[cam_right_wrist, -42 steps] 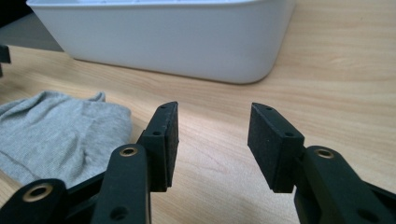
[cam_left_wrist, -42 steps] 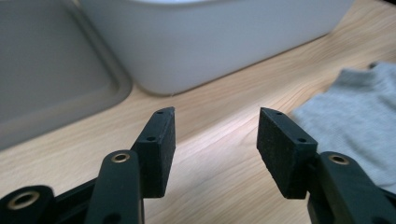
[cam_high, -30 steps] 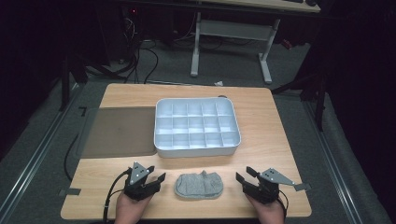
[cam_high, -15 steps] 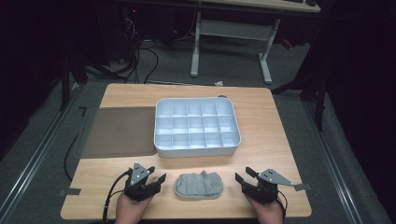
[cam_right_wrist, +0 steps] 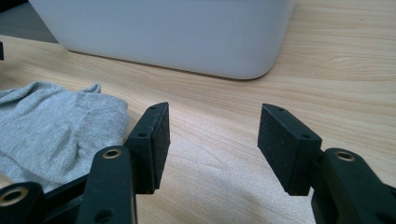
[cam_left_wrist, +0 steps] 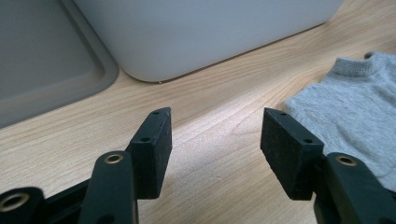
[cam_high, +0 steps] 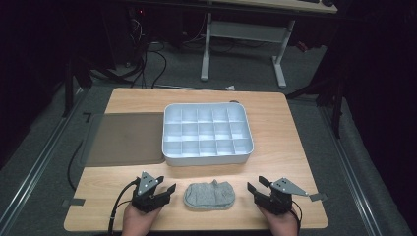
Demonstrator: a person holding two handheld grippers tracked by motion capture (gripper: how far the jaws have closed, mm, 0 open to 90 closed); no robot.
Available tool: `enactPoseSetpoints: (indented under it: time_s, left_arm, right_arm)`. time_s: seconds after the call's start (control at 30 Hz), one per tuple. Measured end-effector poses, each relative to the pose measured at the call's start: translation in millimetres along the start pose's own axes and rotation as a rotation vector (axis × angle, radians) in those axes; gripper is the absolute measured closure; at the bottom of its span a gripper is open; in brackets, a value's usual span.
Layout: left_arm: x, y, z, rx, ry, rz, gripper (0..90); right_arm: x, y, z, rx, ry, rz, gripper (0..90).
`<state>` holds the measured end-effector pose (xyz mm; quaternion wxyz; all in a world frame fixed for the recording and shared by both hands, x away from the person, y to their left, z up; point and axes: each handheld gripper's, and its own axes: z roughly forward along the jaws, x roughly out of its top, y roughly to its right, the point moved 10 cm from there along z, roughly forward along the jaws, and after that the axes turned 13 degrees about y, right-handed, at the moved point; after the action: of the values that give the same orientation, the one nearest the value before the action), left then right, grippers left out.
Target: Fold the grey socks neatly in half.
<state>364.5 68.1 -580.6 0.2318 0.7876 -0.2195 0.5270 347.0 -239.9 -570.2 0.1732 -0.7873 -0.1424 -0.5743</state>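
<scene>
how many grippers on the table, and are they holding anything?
2. The left gripper is left of the grey sock, jaws open and empty. The right gripper is right of it, also open and empty.

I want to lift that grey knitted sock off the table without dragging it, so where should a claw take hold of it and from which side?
The grey knitted sock lies flat and folded between the two open claws. I would pinch its ribbed cuff edge, which stands slightly proud of the wooden table. Come in low from the left with the left claw, whose jaws already stand beside it. A flat middle gives little to pinch.
</scene>
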Motion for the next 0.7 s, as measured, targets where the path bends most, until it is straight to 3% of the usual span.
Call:
enactPoseSetpoints:
  time_s: [0.3,0.7]
  left_arm:
    - [1.8,8.3,-0.9,-0.02,0.006,0.004,43.7]
    - [0.6,35.5,0.1,-0.084,-0.001,0.058,43.8]
  right_arm:
    - [2.3,-7.7,-1.9,0.013,0.002,-0.011,45.4]
    - [-2.7,-43.8,6.1,0.077,-0.039,-0.024,46.5]
